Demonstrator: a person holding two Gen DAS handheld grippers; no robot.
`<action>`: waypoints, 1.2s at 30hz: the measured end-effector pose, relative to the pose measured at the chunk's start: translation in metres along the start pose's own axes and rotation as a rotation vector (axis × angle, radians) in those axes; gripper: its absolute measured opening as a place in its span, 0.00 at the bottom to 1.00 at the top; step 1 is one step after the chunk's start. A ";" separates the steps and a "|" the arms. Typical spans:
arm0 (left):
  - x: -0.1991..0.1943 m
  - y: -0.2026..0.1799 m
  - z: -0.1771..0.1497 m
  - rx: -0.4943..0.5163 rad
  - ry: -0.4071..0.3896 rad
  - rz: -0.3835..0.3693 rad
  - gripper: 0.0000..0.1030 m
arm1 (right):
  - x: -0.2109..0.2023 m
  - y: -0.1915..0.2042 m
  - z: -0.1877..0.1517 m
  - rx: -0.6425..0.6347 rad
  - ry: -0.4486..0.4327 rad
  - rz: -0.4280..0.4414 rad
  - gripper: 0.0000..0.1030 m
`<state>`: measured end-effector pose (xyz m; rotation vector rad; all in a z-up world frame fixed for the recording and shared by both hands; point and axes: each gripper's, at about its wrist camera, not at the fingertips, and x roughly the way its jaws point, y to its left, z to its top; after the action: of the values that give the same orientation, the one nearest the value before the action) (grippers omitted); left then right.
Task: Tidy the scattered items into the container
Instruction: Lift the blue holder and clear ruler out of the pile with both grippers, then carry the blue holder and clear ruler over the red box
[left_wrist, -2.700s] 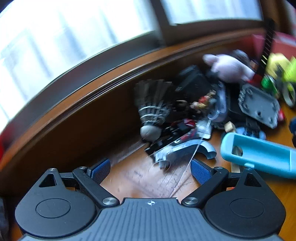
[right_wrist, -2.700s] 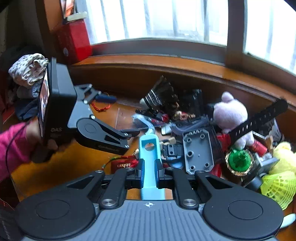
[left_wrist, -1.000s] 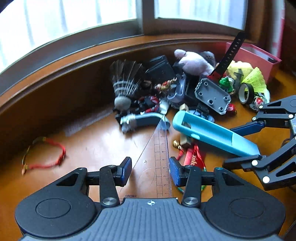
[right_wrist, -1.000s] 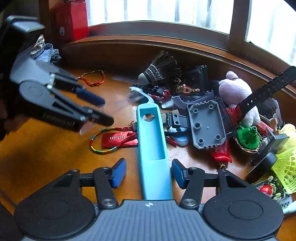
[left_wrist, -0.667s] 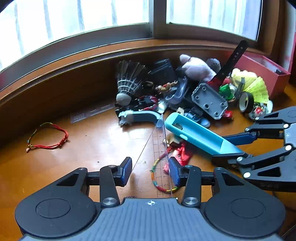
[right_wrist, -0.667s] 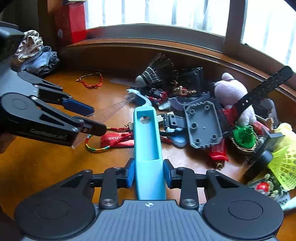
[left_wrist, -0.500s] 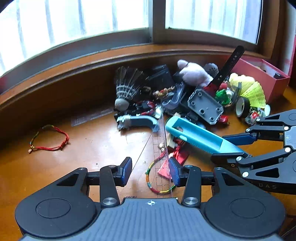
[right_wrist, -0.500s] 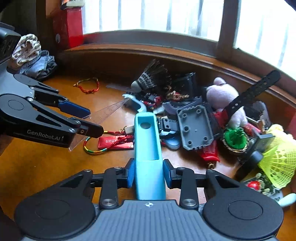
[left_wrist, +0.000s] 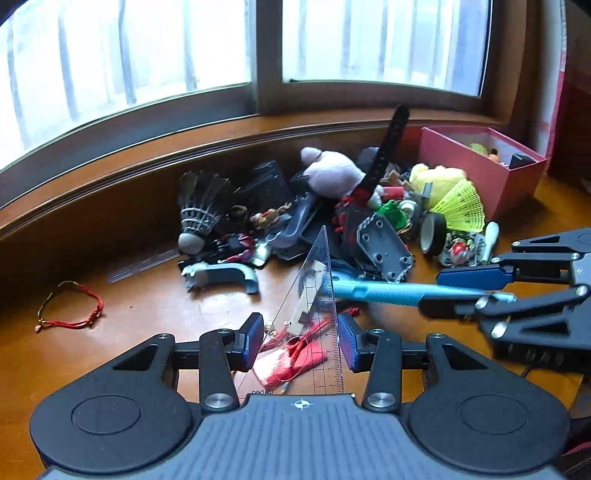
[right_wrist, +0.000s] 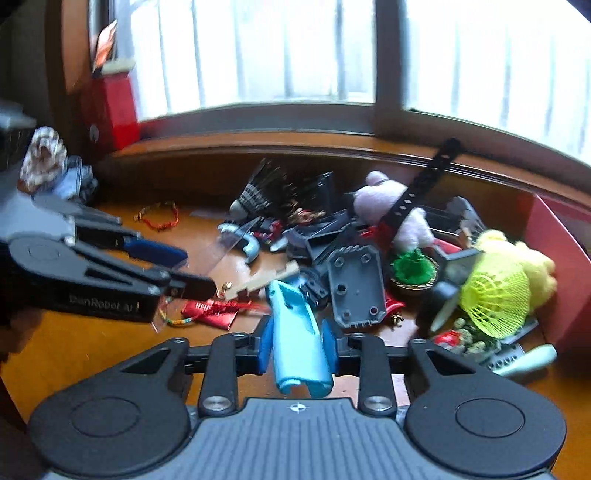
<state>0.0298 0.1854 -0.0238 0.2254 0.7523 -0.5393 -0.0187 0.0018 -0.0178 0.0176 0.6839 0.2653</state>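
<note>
A glossy brown wooden table (left_wrist: 155, 314) beneath a window carries a heap of clutter — a black feathered shuttlecock (left_wrist: 197, 214), a red string bracelet (left_wrist: 70, 310) lying apart, and a red box (left_wrist: 484, 166).

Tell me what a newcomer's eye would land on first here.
The heap of clutter under the window: a neon yellow shuttlecock at its right beside the red box, a black feather shuttlecock at its left. In front, the right gripper is closing on a light blue case, while the left gripper holds a clear set square.
</note>
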 end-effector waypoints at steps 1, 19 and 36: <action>-0.001 -0.002 0.001 -0.001 -0.001 0.001 0.43 | -0.004 -0.007 0.001 0.031 0.000 0.007 0.13; 0.013 -0.043 0.008 -0.065 0.039 0.040 0.43 | 0.019 -0.053 -0.025 0.014 0.172 0.066 0.17; 0.012 -0.058 0.021 -0.061 0.013 0.036 0.43 | -0.023 -0.087 -0.007 0.189 0.061 0.212 0.13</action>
<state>0.0182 0.1239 -0.0174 0.1854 0.7745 -0.4804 -0.0196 -0.0886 -0.0174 0.2647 0.7675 0.4050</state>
